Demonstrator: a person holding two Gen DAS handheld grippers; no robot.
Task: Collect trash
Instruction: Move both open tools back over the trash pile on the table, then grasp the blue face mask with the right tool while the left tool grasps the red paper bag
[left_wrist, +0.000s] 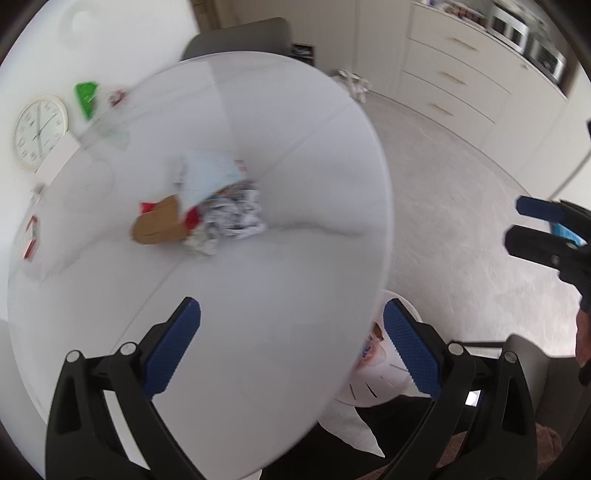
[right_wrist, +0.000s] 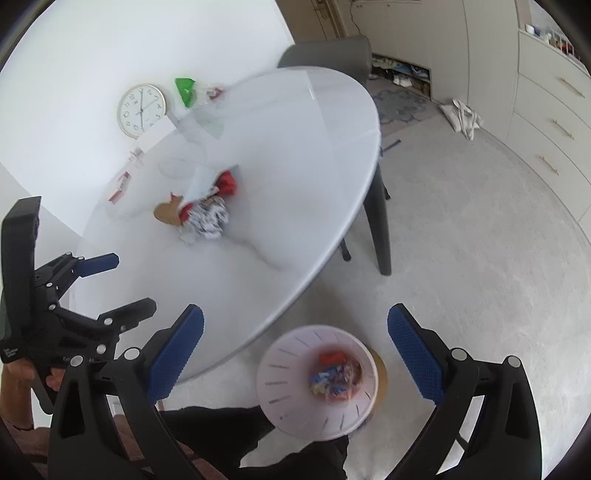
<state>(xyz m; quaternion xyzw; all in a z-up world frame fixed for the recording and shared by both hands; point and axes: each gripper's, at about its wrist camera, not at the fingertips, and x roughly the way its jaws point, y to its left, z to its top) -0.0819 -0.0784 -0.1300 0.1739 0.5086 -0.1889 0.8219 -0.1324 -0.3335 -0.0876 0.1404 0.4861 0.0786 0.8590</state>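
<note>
**A:** Left wrist view. The left gripper (left_wrist: 291, 347) has its jaws spread wide with nothing between them, over the near part of the white table (left_wrist: 258, 288). The trash pile (left_wrist: 207, 210) — crumpled foil, brown card, pale blue paper, red scraps — sits mid-table, well beyond the fingertips. The bin (left_wrist: 373, 369) is only half visible, tucked below the table's near edge. The right gripper (left_wrist: 543, 236) shows off past that edge, over the floor; it looks parted, but this view alone doesn't settle it.

**B:** Risk?

**A:** The pile is loose and mixed. A pinch on the foil probably drags the paper along and drops it short of the bin. The frame is also blurred, so where the pile's edges lie is a guess.

**B:** Right wrist view?

**A:** The right gripper (right_wrist: 295, 354) is spread too and empty, above the bin (right_wrist: 288, 369), which sits on the floor just off the table (right_wrist: 295, 166) edge and already holds some wrappers. The pile (right_wrist: 203, 210) is mid-table. The left gripper (right_wrist: 114, 284) is beside it, over the near rim, fingers apart.

**B:** Room to move?

**A:** Bare tabletop all around the pile on the near side, so the approach is clear. On the far side are a clock (right_wrist: 141, 110), a green packet (right_wrist: 185, 89) and small boxes, near the wall — an overreach could knock them. The two grippers are near each other, so reaching for the pile together risks a clash. The bin sits partly under the rim, so a release too early lands on the table edge or floor.
</note>
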